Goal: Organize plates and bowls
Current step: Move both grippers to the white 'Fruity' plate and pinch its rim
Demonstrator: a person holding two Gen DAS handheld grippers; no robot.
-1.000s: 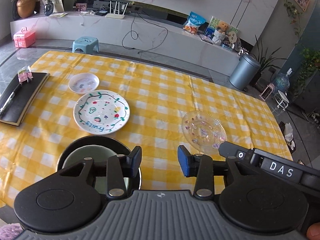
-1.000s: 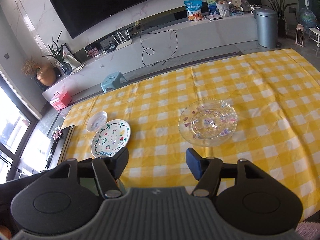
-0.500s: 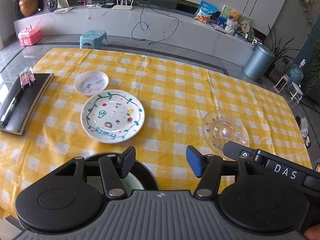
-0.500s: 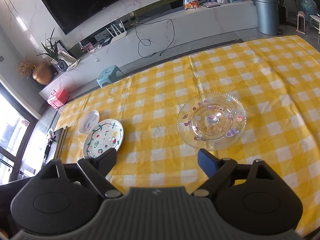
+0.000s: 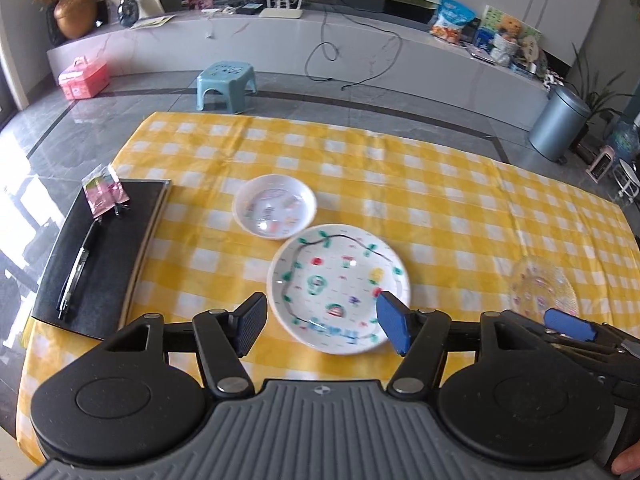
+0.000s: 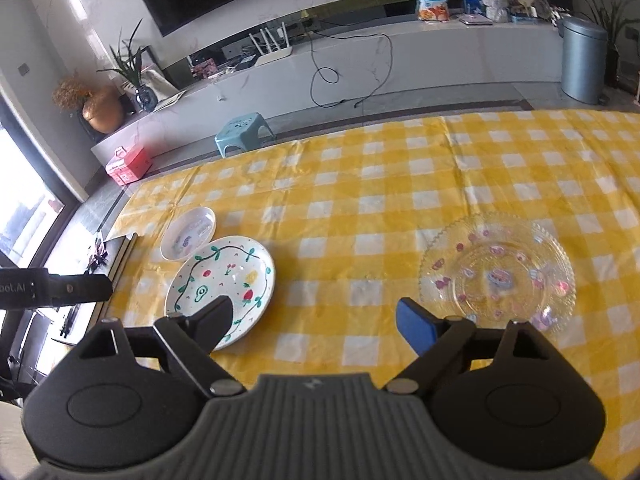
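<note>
So, quick status:
left hand-held gripper (image 5: 322, 326): jaws just spread wide, nothing held; they straddle the near edge of the painted plate (image 5: 338, 289), looks lined up to take its rim.
right hand-held gripper (image 6: 316, 322): jaws also just opened wide, empty; glass plate (image 6: 497, 274) sits just past its right pad, likely its pick.
small bowl (image 5: 274, 205): touching the painted plate's far-left rim on the tabletop (image 5: 460, 200).
layout: dishes still spread, nothing stacked; glass plate well apart, hence one gripper per side.
risk: glass rim is thin, may slip.
</note>
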